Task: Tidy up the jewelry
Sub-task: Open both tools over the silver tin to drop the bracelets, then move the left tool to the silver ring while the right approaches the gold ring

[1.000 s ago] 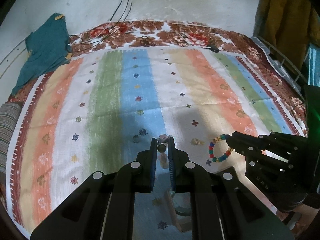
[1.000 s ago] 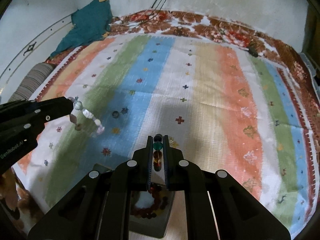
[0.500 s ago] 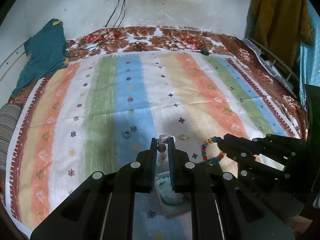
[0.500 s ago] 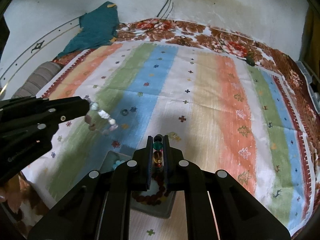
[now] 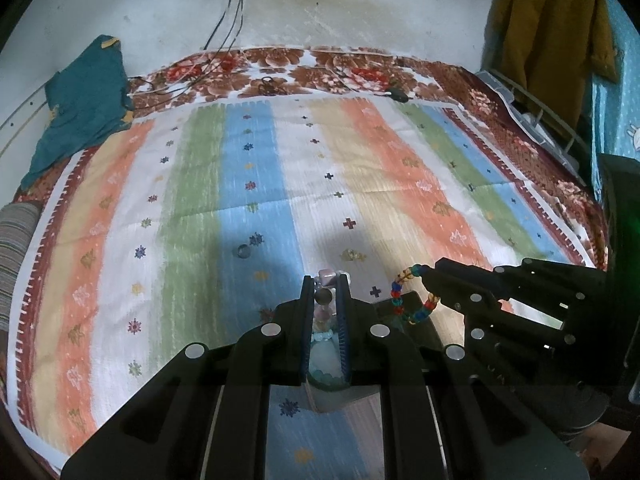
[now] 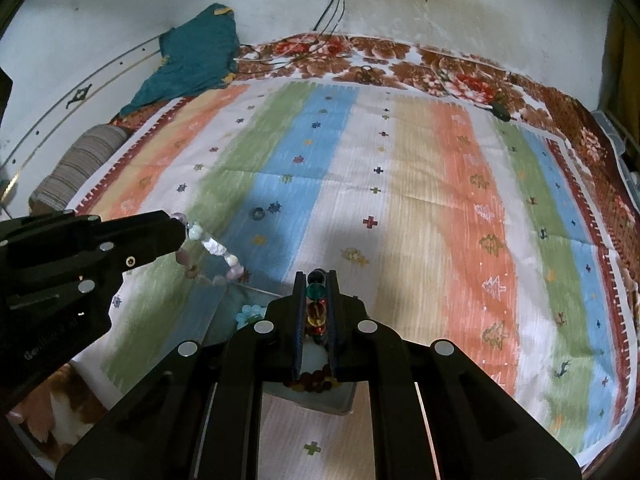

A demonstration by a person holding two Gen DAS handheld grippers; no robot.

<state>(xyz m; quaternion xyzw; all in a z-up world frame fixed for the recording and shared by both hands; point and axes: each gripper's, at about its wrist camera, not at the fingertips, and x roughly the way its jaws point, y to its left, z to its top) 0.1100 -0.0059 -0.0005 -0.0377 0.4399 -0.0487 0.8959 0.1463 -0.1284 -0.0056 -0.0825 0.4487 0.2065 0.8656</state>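
Near the front edge of the bed, the pale bracelet of pink, white and clear stone beads [image 5: 325,280] hangs pinched between the left gripper's [image 5: 325,300] fingers, and the bracelet of multicoloured glass beads [image 6: 317,300] between the right gripper's [image 6: 316,300]. Over the last second both have drawn back over a shallow tray [image 6: 332,402] that was barely under them before, turquoise beads [image 6: 248,314] inside, so dropping off looks close. A small dark ring [image 5: 242,251] lies alone on the striped bedcover [image 5: 400,168]. Beyond: teal cloth [image 5: 80,104], cables [image 5: 232,12], white wall [image 5: 360,8].
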